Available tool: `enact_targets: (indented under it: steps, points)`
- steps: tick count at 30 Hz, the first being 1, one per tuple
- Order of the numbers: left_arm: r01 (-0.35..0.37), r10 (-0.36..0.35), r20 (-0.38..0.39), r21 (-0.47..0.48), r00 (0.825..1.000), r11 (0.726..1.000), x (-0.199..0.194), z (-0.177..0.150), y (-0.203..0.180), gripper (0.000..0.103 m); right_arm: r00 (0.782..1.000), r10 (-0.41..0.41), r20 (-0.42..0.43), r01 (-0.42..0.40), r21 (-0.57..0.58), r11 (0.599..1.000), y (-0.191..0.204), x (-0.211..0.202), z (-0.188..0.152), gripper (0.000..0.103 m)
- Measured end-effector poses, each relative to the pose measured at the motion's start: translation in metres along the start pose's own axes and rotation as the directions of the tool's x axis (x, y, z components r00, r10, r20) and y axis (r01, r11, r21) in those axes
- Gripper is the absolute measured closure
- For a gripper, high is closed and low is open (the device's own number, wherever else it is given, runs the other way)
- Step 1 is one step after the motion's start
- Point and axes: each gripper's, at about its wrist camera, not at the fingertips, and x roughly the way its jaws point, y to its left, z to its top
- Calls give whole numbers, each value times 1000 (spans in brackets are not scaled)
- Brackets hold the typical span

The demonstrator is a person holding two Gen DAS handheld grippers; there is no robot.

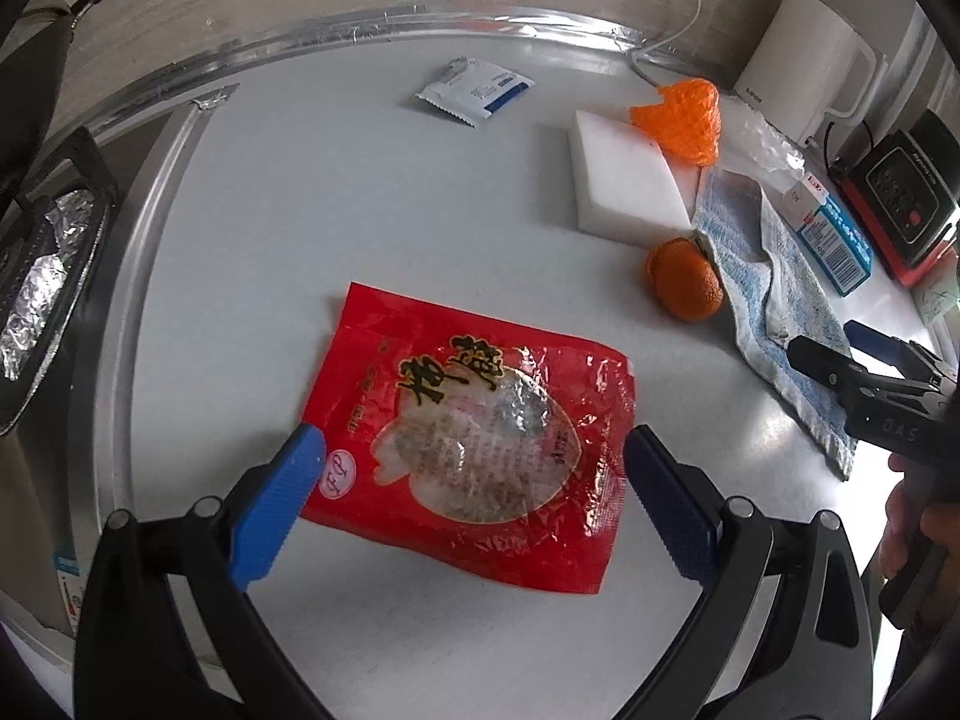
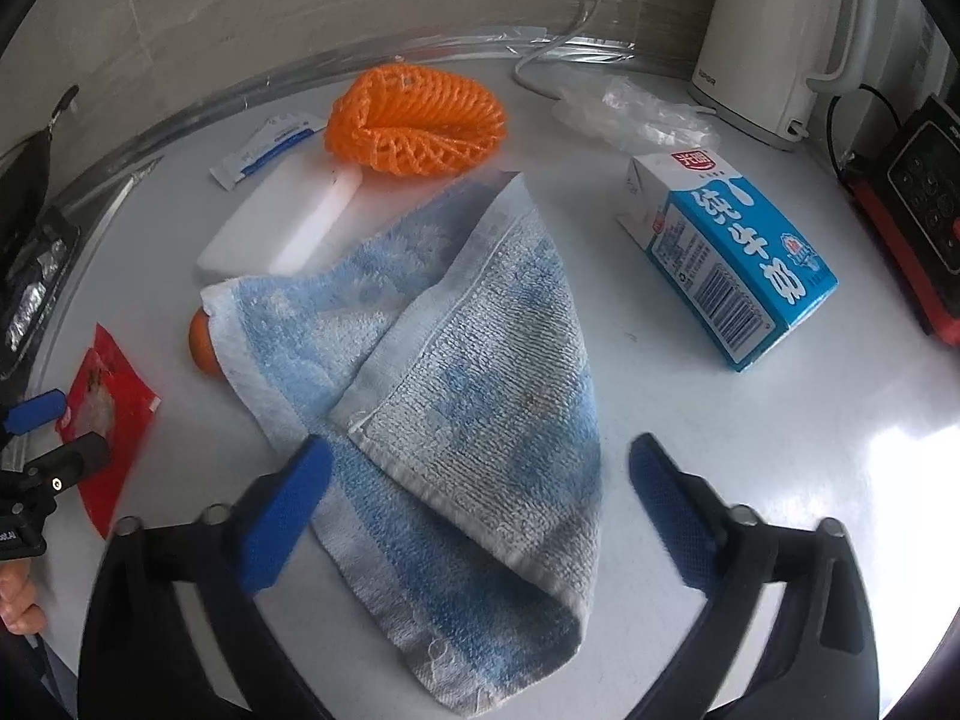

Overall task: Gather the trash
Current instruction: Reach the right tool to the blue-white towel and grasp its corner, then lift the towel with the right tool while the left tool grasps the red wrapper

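A red snack wrapper (image 1: 474, 438) lies flat on the white counter. My left gripper (image 1: 474, 450) is open, its blue fingers either side of the wrapper's near half, just above it. The wrapper also shows at the far left of the right wrist view (image 2: 111, 414). My right gripper (image 2: 480, 462) is open over a folded blue-and-white towel (image 2: 468, 372). Other trash lies around: an orange foam net (image 2: 414, 120), a blue milk carton (image 2: 726, 258), a white sachet (image 1: 474, 90), clear plastic film (image 2: 636, 111), and an orange peel (image 1: 684, 276) beside the towel.
A white foam block (image 1: 630, 180) lies mid-counter. A white kettle (image 2: 780, 30) and a black-and-red appliance (image 2: 912, 204) stand at the back right. A foil-lined stove (image 1: 42, 276) is at the left. A tiled wall runs behind the counter.
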Motion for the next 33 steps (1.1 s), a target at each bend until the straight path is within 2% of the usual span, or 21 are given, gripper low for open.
enact_targets:
  steps: [2,3,4,5,6,7,10,15,18,21,24,26,27,29,30,33]
  points:
    - [-5,5,-2,5,1000,1000,2,0,-1,8,1000,9,-7,-9,-9,1000,0,2,0,26]
    - [-6,6,-3,5,1000,1000,2,0,-1,8,1000,10,-4,-10,-12,1000,0,2,0,36]
    - [-4,4,-4,5,1000,1000,2,0,-2,8,1000,16,-1,-16,-17,1000,0,0,1,48]
    - [-3,3,-5,3,1000,1000,3,1,-2,8,1000,23,-2,-23,-20,1000,0,-1,1,55]
    - [-1,1,-5,2,1000,1000,3,1,-3,8,1000,29,-4,-29,-20,999,-1,-2,2,73]
    - [2,-2,-5,3,1000,1000,3,2,-3,8,999,41,-10,-41,-16,999,-2,-3,3,85]
    - [3,-3,-4,1,1000,1000,2,2,-3,8,999,41,-13,-41,-17,999,-5,-7,3,89]
    - [12,-12,14,9,1000,1000,-7,6,0,8,998,54,10,-55,9,998,-15,-19,4,90]
    - [21,-25,34,91,999,996,-13,9,-1,8,998,63,20,-63,10,998,-20,-29,4,90]
    - [61,-72,37,239,997,969,-19,14,-4,8,997,76,30,-77,5,997,-24,-42,4,90]
    - [106,-126,14,458,992,883,-23,16,-12,8,994,100,43,-101,4,995,-24,-58,2,90]
    - [143,-163,-21,594,986,791,-23,16,-15,8,992,112,48,-113,4,994,-23,-70,2,90]
    - [171,-188,-46,662,981,730,-22,16,-17,8,992,116,53,-116,5,993,-23,-75,1,90]
    - [181,-200,-62,726,978,663,-20,18,-20,8,991,119,57,-120,10,993,-21,-86,0,90]
    - [203,-214,-87,763,973,613,-16,21,-19,8,991,118,61,-119,16,993,-19,-92,-1,90]
    - [235,-229,-129,812,965,535,-6,25,-21,8,990,121,68,-124,48,991,-19,-104,-3,90]
